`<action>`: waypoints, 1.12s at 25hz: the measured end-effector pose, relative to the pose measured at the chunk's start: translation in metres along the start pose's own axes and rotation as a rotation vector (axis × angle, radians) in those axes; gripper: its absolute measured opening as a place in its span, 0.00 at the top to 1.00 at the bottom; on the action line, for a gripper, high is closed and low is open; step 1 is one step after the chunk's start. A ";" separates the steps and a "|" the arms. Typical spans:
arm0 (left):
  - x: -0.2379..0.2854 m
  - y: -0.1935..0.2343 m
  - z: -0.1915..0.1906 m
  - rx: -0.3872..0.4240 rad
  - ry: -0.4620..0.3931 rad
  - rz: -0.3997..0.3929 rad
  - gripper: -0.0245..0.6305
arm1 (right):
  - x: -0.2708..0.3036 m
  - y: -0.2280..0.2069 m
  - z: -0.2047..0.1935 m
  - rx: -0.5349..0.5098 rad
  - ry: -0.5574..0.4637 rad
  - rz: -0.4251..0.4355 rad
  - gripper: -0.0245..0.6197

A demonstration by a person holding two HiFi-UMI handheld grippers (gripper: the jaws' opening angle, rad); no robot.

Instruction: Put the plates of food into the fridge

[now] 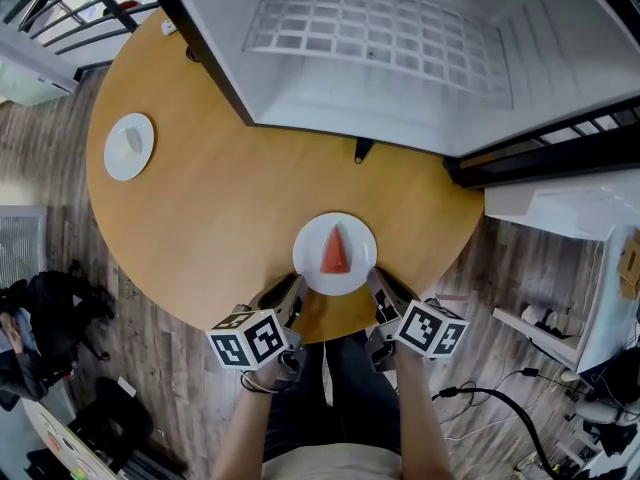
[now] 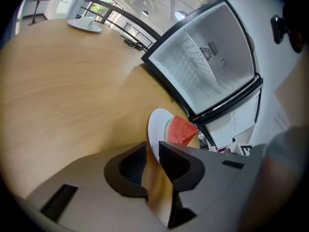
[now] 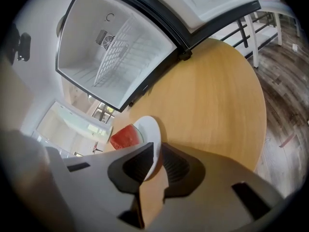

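Head view: both hand-held grippers at the watermelon plate

Head view: the white plate (image 1: 312, 236) with its red watermelon wedge (image 1: 335, 252) lies on the surface (image 1: 220, 208) at the near edge, my left hand-held gripper (image 1: 291, 292) and right hand-held gripper (image 1: 380, 290) flanking it, the open fridge (image 1: 400, 58) far beyond. Left gripper view: jaws apart, the rim between them, not pinched. Right gripper view: likewise, jaws slightly apart round the rim. I judge the risk is an uneven lift: with a thin, smooth rim and a shallow bite, the plate could tilt and the wedge slide off.
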State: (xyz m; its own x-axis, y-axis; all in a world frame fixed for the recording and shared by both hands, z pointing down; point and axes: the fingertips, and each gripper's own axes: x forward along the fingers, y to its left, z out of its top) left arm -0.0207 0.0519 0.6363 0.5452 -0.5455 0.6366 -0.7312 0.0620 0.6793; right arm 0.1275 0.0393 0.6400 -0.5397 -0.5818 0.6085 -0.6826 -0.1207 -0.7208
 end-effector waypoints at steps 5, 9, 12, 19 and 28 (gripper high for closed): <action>0.002 -0.001 -0.004 -0.033 0.018 -0.022 0.84 | 0.004 0.005 -0.005 0.062 0.024 0.042 0.85; 0.003 -0.003 -0.004 -0.067 0.013 -0.046 0.84 | 0.006 0.007 -0.007 0.099 0.027 0.059 0.85; 0.006 -0.006 -0.005 -0.085 0.017 -0.065 0.84 | 0.006 0.007 -0.006 0.133 0.025 0.072 0.85; 0.009 -0.006 -0.006 -0.111 0.037 -0.078 0.84 | 0.008 0.006 -0.006 0.177 0.065 0.082 0.85; 0.012 -0.009 -0.008 -0.183 0.054 -0.104 0.84 | 0.011 0.010 -0.005 0.286 0.092 0.143 0.85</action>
State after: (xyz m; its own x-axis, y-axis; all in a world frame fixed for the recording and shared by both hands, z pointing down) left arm -0.0045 0.0514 0.6410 0.6385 -0.5112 0.5753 -0.5859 0.1617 0.7941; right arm 0.1117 0.0359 0.6413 -0.6709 -0.5357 0.5127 -0.4378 -0.2720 -0.8570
